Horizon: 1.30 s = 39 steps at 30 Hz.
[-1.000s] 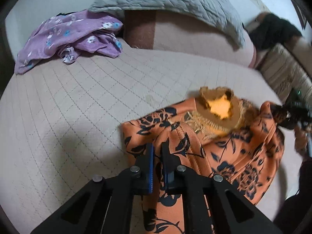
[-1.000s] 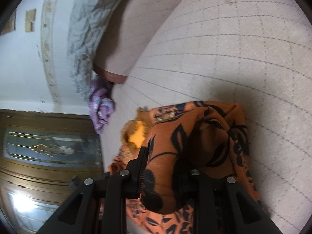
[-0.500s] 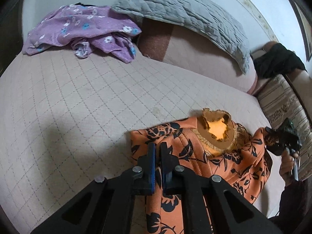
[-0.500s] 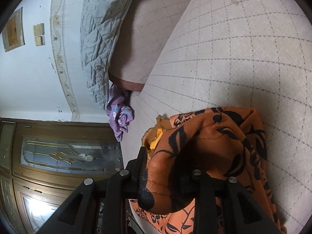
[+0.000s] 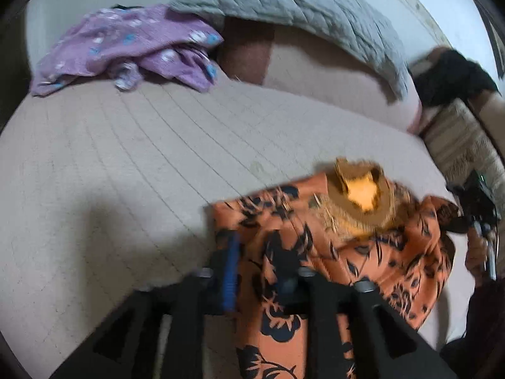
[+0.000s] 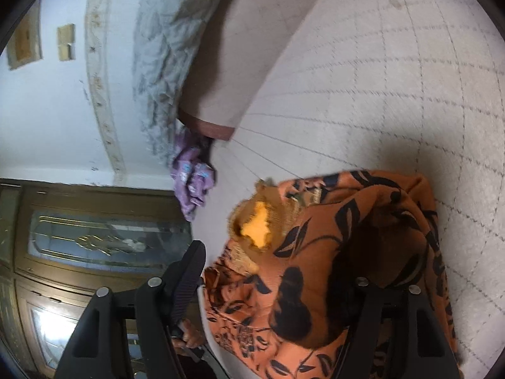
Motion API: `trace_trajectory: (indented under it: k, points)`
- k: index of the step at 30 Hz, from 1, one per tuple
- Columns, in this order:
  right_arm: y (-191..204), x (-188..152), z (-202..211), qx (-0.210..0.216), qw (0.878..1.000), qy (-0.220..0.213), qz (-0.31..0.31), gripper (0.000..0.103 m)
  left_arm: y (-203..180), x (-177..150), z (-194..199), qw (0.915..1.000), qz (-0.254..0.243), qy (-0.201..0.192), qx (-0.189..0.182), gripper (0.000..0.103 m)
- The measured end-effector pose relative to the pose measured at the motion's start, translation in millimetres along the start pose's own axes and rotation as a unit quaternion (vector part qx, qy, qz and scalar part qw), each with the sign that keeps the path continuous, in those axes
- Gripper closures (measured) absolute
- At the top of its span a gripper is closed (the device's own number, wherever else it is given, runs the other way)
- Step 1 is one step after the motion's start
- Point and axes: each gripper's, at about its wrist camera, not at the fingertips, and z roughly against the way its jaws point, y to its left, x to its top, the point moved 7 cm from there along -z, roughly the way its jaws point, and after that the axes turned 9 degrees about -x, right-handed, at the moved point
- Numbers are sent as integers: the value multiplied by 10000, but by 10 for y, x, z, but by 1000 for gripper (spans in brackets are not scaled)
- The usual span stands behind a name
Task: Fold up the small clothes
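Quilted beige bed point(image 5: 132, 170), rumpled orange garment point(image 5: 318, 271) (black floral print), both jaws just opened around it.

The orange garment point(image 5: 331, 246) is lying on the bed cover point(image 5: 126, 164), at its near right part in the left wrist view. Far from the garment, toward the back left, the purple garment point(image 5: 132, 44) is sitting on the same cover. Right of that, behind the orange garment, the grey quilt point(image 5: 284, 3) is resting over the pillow point(image 5: 315, 72).
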Motion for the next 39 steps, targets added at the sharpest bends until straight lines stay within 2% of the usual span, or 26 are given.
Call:
trace_trajectory:
  k: [1, 3, 7, 11, 14, 16, 17, 18, 21, 26, 29, 32, 33, 35, 36, 37, 39]
  points:
    - [-35, -9, -35, -105, 9999, 40, -26, 32, -21, -31, -41, 9999, -44, 116, -29, 57]
    - [-71, -21, -70, -184, 9998, 80, -33, 32, -85, -55, -66, 9996, -192, 170, -91, 57]
    - [-62, -19, -69, -189, 9998, 56, 5, 32, -223, -49, 8, 9986, -421, 23, -328, 57]
    - [-68, -27, -90, -245, 9997, 54, 19, 34, -253, -82, -62, 9982, -542, 140, -193, 57]
    - [-68, -32, -83, -288, 9996, 65, 43, 40, -239, -79, -94, 9980, -605, 194, -63, 69]
    - [-59, -37, -63, -311, 9994, 83, 106, 51, -193, -65, -94, 9983, -552, 196, 31, 83]
    - [-41, -40, -50, -282, 9995, 95, 145, 54, -157, -56, -93, 9986, -481, 183, 68, 87]
    - [-15, -42, -31, -243, 9995, 102, 192, 62, -119, -47, -91, 9990, -399, 165, 94, 93]
    - [95, -21, 46, -61, 9995, -57, 311, 72, -50, -14, -65, 9996, -239, 49, 154, 95]
    - [108, 43, 31, 82, 9993, -303, 203, 75, 90, 77, 47, 9989, 120, -271, 363, 97]
    - [46, 171, 80, 510, 9959, -737, -150, 75, 248, 153, 164, 9966, 490, -521, 402, 97]
    - [-18, 358, 255, 1310, 9796, -1372, -670, 74, 480, 192, 247, 9902, 1093, -770, 400, 98]
    - [-73, 409, 300, 1495, 9724, -1551, -893, 72, 555, 188, 240, 9878, 1239, -795, 517, 99]
    - [-185, 468, 330, 1555, 9656, -1747, -1133, 61, 745, 147, 221, 9800, 1358, -772, 1234, 101]
    - [-233, 478, 337, 1491, 9645, -1820, -1201, 41, 845, 117, 224, 9746, 1432, -766, 1539, 101]
    - [-266, 478, 345, 1430, 9634, -1885, -1257, 36, 911, 90, 228, 9723, 1606, -788, 1504, 101]
    - [-273, 482, 367, 1363, 9648, -1887, -1225, 36, 933, 68, 226, 9723, 1816, -778, 1250, 101]
